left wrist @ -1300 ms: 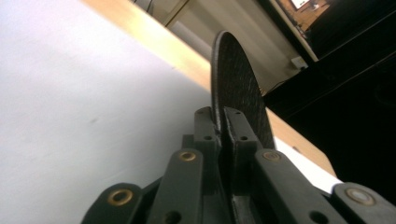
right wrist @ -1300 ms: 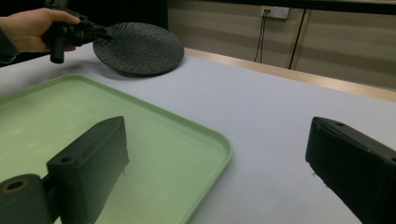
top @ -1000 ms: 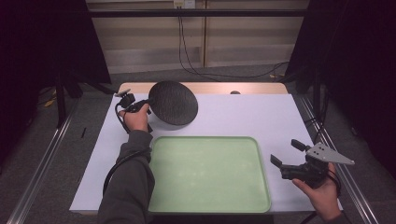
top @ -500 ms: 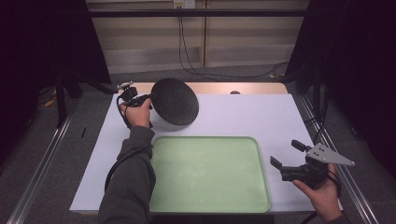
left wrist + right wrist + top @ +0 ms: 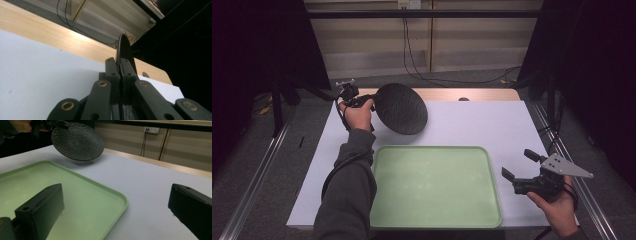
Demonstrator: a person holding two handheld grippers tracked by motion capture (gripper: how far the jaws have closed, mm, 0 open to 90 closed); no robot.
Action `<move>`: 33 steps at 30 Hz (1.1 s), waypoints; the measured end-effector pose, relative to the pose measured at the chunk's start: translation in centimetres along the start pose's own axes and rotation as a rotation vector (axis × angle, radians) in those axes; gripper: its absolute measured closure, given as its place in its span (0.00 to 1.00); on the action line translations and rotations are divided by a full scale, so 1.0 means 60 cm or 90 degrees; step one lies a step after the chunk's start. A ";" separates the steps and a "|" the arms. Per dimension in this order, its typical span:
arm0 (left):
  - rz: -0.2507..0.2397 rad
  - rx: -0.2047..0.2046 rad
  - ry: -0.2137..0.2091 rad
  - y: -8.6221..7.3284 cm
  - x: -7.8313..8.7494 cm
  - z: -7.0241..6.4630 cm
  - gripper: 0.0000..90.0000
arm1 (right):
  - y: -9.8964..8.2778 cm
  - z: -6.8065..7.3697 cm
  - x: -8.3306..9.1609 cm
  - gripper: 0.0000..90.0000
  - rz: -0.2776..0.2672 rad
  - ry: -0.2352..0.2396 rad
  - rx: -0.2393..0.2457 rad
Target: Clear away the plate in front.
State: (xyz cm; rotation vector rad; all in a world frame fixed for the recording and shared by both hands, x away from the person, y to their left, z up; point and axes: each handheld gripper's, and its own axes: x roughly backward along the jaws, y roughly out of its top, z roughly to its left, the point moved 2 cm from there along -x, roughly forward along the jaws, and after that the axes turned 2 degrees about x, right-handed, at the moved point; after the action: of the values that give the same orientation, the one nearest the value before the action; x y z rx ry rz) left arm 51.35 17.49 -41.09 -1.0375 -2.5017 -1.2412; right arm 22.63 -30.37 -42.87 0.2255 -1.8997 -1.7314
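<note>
High view: lifting the black plate (image 5: 402,108) higher off the white table (image 5: 492,125) than a second ago, tilting it steeper, likely heading for the green tray (image 5: 437,185). Left gripper (image 5: 362,102) clamping the plate's left rim. Right gripper (image 5: 524,172) hovering wide apart, holding nothing.

Left gripper view: pinching the plate (image 5: 123,50) edge-on between both jaws.

Right gripper view: seeing the plate (image 5: 77,141) hanging beyond the tray (image 5: 75,195).
</note>
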 end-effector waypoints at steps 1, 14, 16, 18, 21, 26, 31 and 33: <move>0.008 -0.012 0.000 0.002 0.003 0.000 0.97 | 0.000 0.000 0.000 0.00 -0.001 0.000 0.002; 0.062 -0.013 -0.019 0.001 0.018 -0.005 0.97 | 0.000 0.001 0.000 0.00 -0.001 0.007 0.007; 0.071 -0.012 -0.025 -0.001 0.021 -0.006 0.97 | 0.000 0.001 -0.001 0.00 -0.002 0.010 0.008; 0.079 -0.019 -0.032 -0.001 0.023 -0.007 0.97 | 0.000 0.001 -0.001 0.00 -0.002 0.011 0.010; 0.088 -0.018 -0.036 -0.002 0.026 -0.010 0.97 | 0.000 0.002 0.000 0.00 -0.002 0.012 0.012; 0.116 -0.031 -0.049 -0.006 0.030 -0.014 0.97 | -0.001 0.003 -0.001 0.00 -0.005 0.018 0.016; 0.130 -0.031 -0.063 -0.012 0.034 -0.018 0.97 | -0.001 0.003 -0.002 0.00 0.000 0.016 0.015; 0.128 -0.032 -0.068 -0.015 0.036 -0.020 0.97 | -0.001 0.004 -0.002 0.00 -0.001 0.017 0.015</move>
State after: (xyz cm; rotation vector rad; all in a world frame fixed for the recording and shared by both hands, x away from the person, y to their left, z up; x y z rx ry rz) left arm 48.99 17.32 -39.96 -1.3632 -2.3792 -1.2253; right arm 22.59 -30.13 -42.95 0.2582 -1.9032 -1.6995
